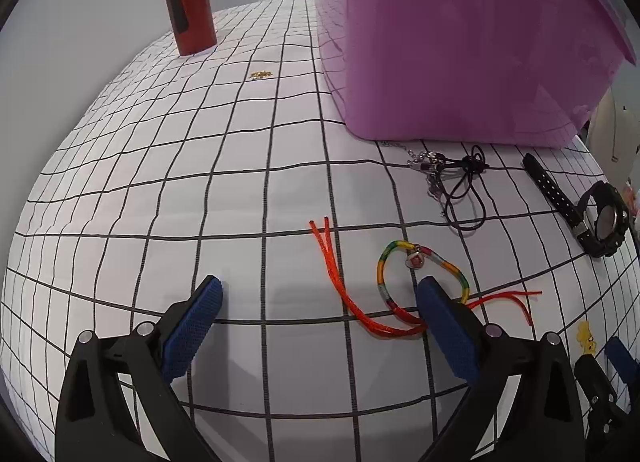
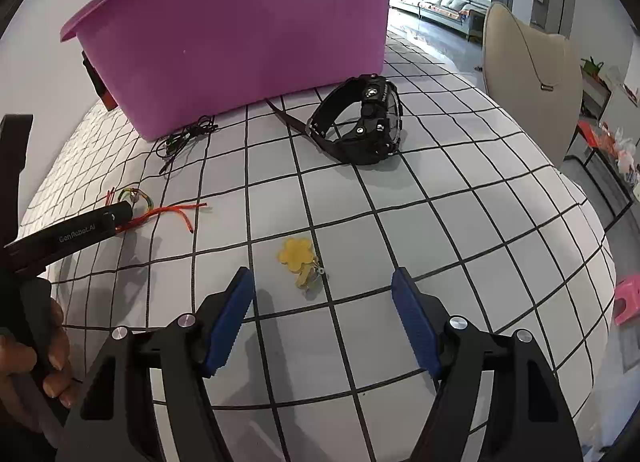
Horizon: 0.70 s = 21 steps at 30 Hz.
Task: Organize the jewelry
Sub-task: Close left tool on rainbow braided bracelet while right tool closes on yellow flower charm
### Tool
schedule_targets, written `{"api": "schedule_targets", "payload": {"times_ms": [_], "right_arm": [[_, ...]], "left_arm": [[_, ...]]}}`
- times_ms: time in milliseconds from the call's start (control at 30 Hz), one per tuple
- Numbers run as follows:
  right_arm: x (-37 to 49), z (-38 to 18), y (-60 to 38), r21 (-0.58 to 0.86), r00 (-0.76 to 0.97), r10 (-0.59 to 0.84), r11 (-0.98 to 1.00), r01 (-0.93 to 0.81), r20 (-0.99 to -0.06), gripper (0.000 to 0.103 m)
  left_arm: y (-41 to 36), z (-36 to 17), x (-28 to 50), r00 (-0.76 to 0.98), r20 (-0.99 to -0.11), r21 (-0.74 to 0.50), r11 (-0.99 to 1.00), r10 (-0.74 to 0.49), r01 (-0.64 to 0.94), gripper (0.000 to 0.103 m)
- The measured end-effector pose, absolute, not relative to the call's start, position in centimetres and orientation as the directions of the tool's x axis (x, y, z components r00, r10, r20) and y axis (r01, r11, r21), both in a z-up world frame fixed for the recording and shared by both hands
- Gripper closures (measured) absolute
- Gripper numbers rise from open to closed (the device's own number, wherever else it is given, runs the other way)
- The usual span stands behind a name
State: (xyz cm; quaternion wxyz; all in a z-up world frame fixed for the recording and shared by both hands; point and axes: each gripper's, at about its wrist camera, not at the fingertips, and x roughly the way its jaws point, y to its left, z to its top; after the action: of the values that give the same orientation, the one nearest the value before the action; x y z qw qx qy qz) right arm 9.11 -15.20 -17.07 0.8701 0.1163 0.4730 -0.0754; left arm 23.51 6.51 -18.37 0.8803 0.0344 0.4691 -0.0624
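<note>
Two hand-held grippers over a table covered with a white cloth [image 1: 240,182] printed in a black grid. The left gripper [image 1: 320,302], black with blue ribbed pads, stands wide apart with nothing between its pads; its right pad lies over the near edge of a rainbow-striped cord bracelet [image 1: 384,274] with a small red-and-silver charm and loose orange-red string ends [image 1: 340,290], though contact cannot be judged. The bracelet lies flat on the cloth, ahead and to the right of the gripper's midline.

Behind the bracelet, a black cord necklace with a silver clasp and chain [image 1: 460,178] lies tangled just in front of a large translucent purple plastic tub [image 1: 460,62]. To the right of the necklace lies a black digital wristwatch with a perforated strap [image 1: 600,222], resting on its side. A small gold trinket [image 1: 261,74] sits alone farther back on the cloth, well apart from the rest, and a red cylindrical metal bottle with a black band [image 1: 190,6] stands upright at the far left edge.

The right gripper [image 2: 324,310], of the same build, is likewise spread wide and empty. Just ahead of its pads lies a yellow flower-shaped pendant with small metal fittings [image 2: 298,258], flat on the cloth and clear of both pads. The person's hand [image 2: 32,358] holding the left gripper's handle shows at the left edge of the right wrist view. A beige padded chair [image 2: 528,86] stands beyond the table's right edge.
</note>
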Motion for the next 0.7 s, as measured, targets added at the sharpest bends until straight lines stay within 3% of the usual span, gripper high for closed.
{"api": "schedule_targets", "payload": {"times_ms": [133,300,367,433,700], "right_arm": [[9.1,-17.2,-14.7,0.097,0.544,-0.043,0.969,0.226,-0.838,0.034],[9.0,-17.1,-14.4,0.074,0.549,-0.057,0.974,0.213,-0.834,0.046],[9.0,-17.1,-14.4,0.063,0.549,-0.064,0.976,0.21,-0.833,0.049],[9.0,-17.1,-14.2,0.056,0.551,-0.068,0.977,0.205,-0.832,0.052],[9.1,-17.1,-13.7,0.044,0.56,-0.064,0.983,0.176,-0.826,0.061]], "left_arm": [[6.5,-18.4,23.4,0.562,-0.824,0.007,0.99,-0.074,0.14,0.006],[6.5,-18.4,23.3,0.56,-0.825,0.006,0.99,-0.076,0.143,0.008],[6.3,-18.3,23.1,0.564,-0.822,0.007,0.988,-0.082,0.154,0.014],[5.7,-18.1,22.6,0.573,-0.814,0.011,0.984,-0.095,0.177,0.029],[4.7,-17.7,21.1,0.587,-0.802,0.008,0.98,-0.113,0.2,0.057]]}}
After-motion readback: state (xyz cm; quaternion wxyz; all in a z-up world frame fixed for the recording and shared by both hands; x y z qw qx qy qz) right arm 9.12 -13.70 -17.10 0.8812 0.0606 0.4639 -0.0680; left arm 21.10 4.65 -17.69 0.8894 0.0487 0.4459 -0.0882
